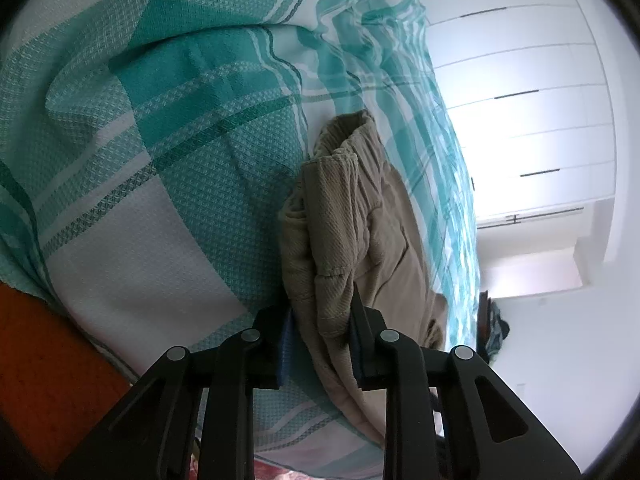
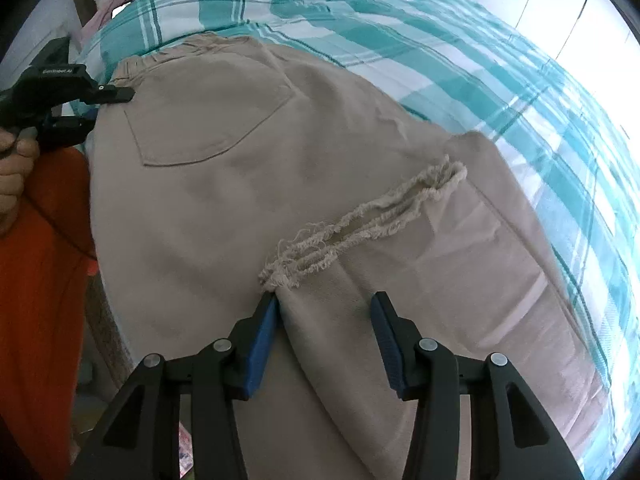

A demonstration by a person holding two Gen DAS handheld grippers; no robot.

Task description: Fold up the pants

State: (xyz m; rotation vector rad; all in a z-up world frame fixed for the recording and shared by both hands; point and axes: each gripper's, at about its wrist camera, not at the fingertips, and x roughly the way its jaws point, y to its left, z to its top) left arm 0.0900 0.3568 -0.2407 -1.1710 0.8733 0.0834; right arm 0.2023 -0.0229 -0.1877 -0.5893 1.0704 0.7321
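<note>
While the left gripper (image 1: 320, 336) clamps the pants (image 2: 240, 200) at the waistband — anchoring them on the bed (image 2: 400, 32) — the right gripper (image 2: 326, 320) hangs unclenched over the frayed hems (image 2: 360, 220).

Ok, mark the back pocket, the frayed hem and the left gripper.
back pocket (image 2: 208, 120), right wrist view, middle of the panel.
frayed hem (image 2: 360, 224), right wrist view, fringe midway.
left gripper (image 1: 322, 344), left wrist view, between fingertips.

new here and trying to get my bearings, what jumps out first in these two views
Beige pants fill the right wrist view, spread on a teal plaid bedspread, their frayed hem folded back over them. The left gripper pinches a bunched fold at the waistband corner, while the right gripper straddles the cloth just below the frayed hem.
</note>
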